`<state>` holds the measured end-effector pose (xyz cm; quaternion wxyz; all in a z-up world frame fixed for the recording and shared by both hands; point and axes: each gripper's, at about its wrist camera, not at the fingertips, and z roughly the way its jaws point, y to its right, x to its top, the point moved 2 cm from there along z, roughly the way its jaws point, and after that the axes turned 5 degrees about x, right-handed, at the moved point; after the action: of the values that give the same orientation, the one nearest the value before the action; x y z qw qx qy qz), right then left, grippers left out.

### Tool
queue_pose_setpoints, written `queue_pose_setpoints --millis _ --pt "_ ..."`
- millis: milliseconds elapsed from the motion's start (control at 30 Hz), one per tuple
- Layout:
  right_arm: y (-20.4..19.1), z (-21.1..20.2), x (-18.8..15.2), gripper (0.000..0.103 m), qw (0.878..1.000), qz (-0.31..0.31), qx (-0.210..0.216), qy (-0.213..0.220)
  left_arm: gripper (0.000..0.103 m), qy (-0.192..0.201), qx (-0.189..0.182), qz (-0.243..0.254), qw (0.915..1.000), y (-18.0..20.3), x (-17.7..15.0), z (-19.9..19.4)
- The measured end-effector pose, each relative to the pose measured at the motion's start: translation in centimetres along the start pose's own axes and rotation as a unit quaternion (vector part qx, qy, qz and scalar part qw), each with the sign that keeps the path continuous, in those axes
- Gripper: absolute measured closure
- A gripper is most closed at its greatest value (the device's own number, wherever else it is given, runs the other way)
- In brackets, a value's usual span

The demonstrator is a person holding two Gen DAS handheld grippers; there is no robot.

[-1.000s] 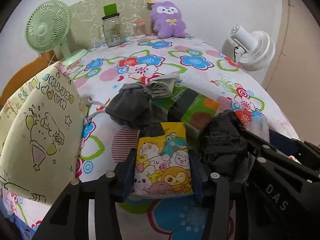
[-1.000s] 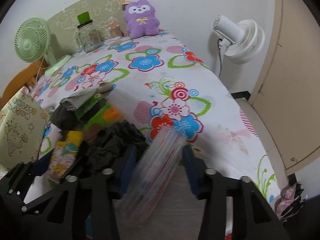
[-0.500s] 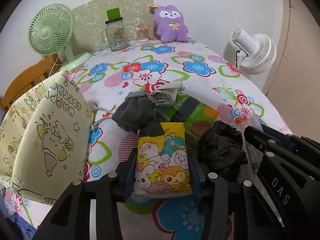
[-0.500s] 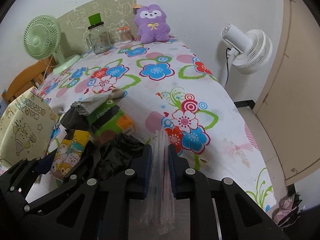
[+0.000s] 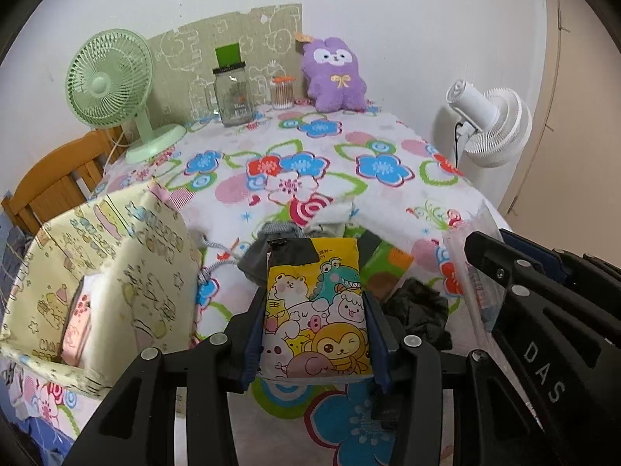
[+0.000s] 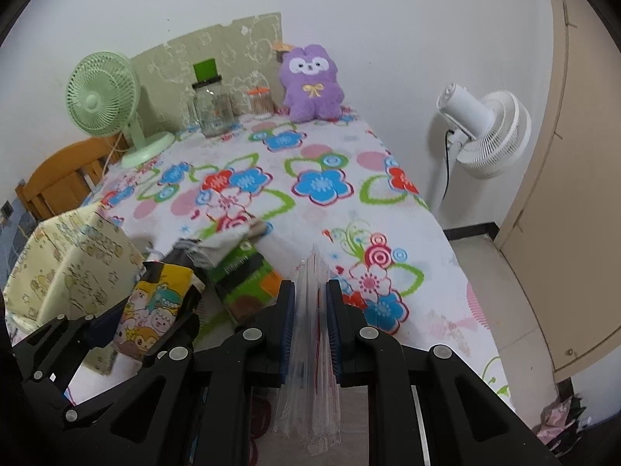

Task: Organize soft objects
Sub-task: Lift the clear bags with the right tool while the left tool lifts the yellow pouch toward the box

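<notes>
My left gripper (image 5: 314,303) is shut on a yellow cartoon-print packet (image 5: 316,310) and holds it above the flowered table; the packet also shows in the right wrist view (image 6: 155,306). My right gripper (image 6: 309,291) is shut on a clear plastic bag (image 6: 308,349), lifted off the table. It shows at the right of the left wrist view (image 5: 471,272). A cream cartoon fabric bin (image 5: 112,272) stands at the left, open, with a pink item (image 5: 77,322) inside. A black crumpled cloth (image 5: 421,310), a grey cloth (image 5: 256,256) and a green packet (image 6: 244,283) lie on the table.
At the table's far edge stand a green fan (image 5: 112,85), a glass jar (image 5: 233,93), a small jar (image 5: 281,93) and a purple plush toy (image 5: 335,77). A white fan (image 6: 485,132) stands on the floor at the right. A wooden chair (image 5: 54,182) is at the left.
Both grippers have risen from the table. The right gripper closed on the clear plastic bag and lifted it. The left gripper lifted the yellow packet off the pile.
</notes>
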<state>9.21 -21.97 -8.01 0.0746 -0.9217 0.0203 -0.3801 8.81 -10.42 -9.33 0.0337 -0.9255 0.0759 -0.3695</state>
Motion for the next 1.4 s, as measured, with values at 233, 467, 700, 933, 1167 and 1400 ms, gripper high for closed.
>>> queue_pose_setpoints --millis 233,467,700,933,1167,1400 --pt "-1.3 -1.5 1.3 0.084 1.000 -0.014 0.013 0.017 0.056 0.021 0.004 -0.007 0.9997 -0.8 1.2 -1.9" --pt "-2.6 -3.0 2.2 0.084 0.999 -0.024 0.025 0.031 0.056 0.037 0.000 -0.011 0.9993 -1.4 2.0 -3.7" --pt "-3.5 -4.2 2.8 0.084 0.998 -0.029 0.034 0.042 0.056 0.045 0.001 -0.010 0.9989 -2.0 2.5 -5.1" --pt "-4.4 -5.4 3.5 0.084 0.997 -0.037 0.040 0.054 0.056 0.056 0.005 -0.016 0.9983 -2.8 2.9 -6.3" --pt "-5.5 -5.9 4.0 0.084 0.996 -0.045 0.046 0.059 0.056 0.057 0.010 -0.023 0.9981 -3.9 3.2 -6.8" --pt "-7.3 -5.9 4.7 0.084 0.995 -0.057 0.057 0.062 0.056 0.057 0.019 -0.034 0.9976 -5.7 3.5 -7.1"
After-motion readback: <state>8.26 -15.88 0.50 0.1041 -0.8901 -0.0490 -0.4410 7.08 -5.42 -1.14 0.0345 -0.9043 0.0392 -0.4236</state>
